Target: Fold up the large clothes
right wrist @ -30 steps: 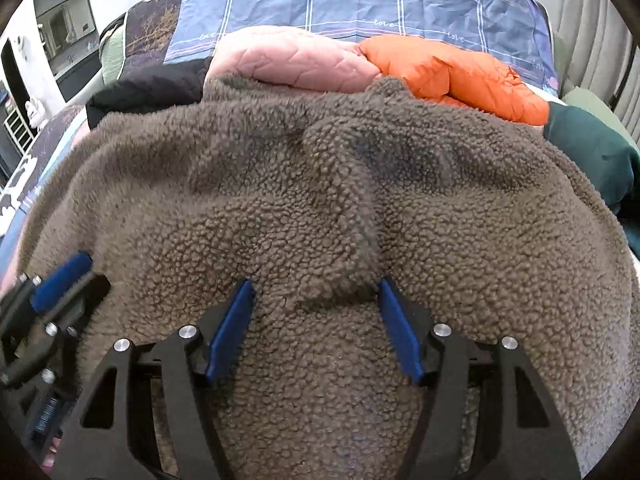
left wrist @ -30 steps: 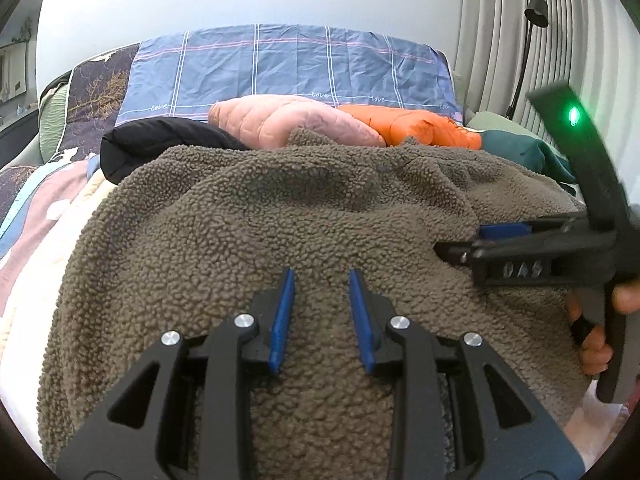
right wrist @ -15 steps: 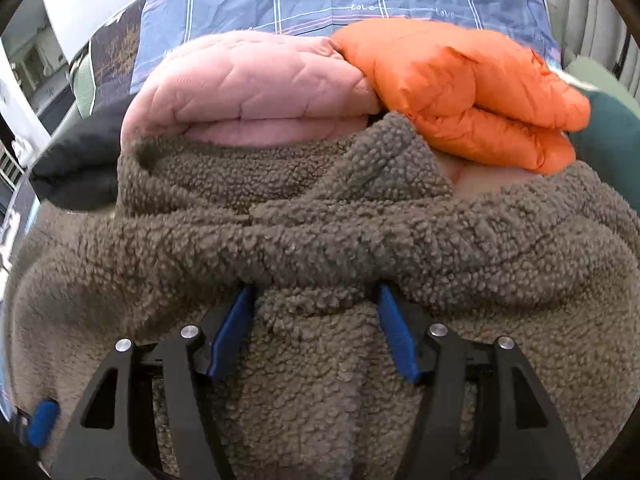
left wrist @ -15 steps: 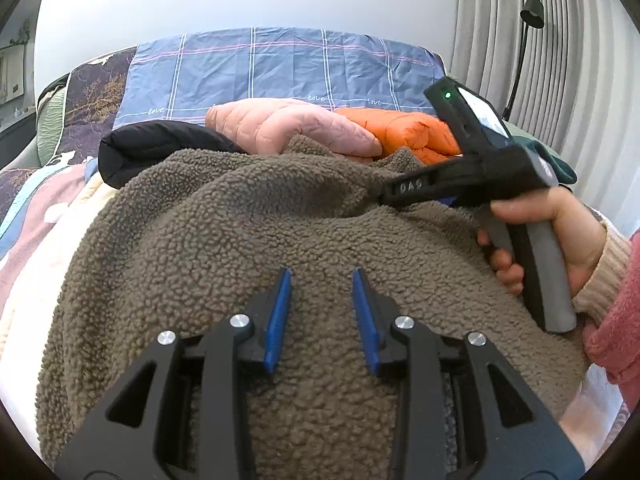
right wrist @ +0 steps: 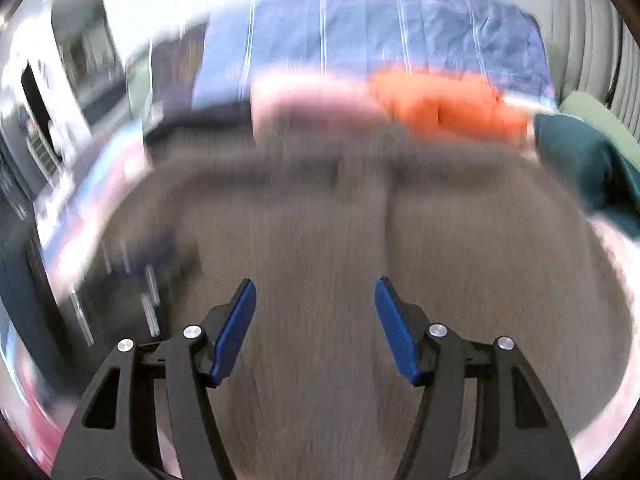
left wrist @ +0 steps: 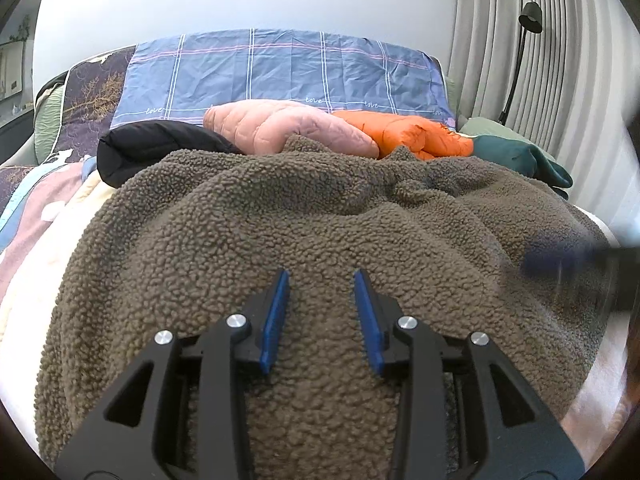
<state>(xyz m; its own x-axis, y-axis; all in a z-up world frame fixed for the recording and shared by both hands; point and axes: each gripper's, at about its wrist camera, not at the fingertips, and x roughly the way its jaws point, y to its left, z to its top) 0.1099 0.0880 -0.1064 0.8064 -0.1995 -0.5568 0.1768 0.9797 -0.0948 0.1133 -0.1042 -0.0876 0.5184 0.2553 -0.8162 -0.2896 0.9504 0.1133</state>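
Note:
A large brown fleece garment lies folded on the bed, filling the middle of the left wrist view; it shows blurred in the right wrist view. My left gripper is open and rests low over the near part of the fleece, with nothing between its blue pads. My right gripper is open and empty above the fleece; its view is motion-blurred. It appears as a dark blur at the right edge of the left wrist view.
Folded jackets line the far side of the bed: black, pink, orange and dark green. A blue checked pillow stands behind them. Curtains and a black lamp are at the right.
My right gripper let go of the fleece fold at the far edge and pulled back fast toward the near right. The left gripper stayed nearly still.

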